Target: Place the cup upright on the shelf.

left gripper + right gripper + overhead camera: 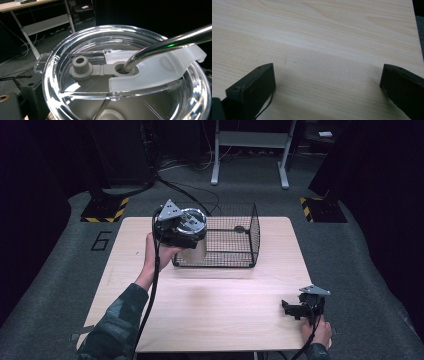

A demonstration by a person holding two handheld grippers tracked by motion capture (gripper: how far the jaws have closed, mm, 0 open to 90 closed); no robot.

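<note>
A steel tumbler with a clear lid hangs above the table, at the left end of a black wire basket. My left gripper is shut on the tumbler from the left, and its jaws are hidden behind the cup. A bent metal straw goes through the lid's grey seal, next to a grey stopper. My right gripper rests low at the table's front right corner. It is open, with bare wood between its black fingers.
The basket stands at the table's far middle. Behind the table, on the grey floor, are a white-framed stand and two dark bases with yellow-black stripes. The table's right edge runs close to the right gripper.
</note>
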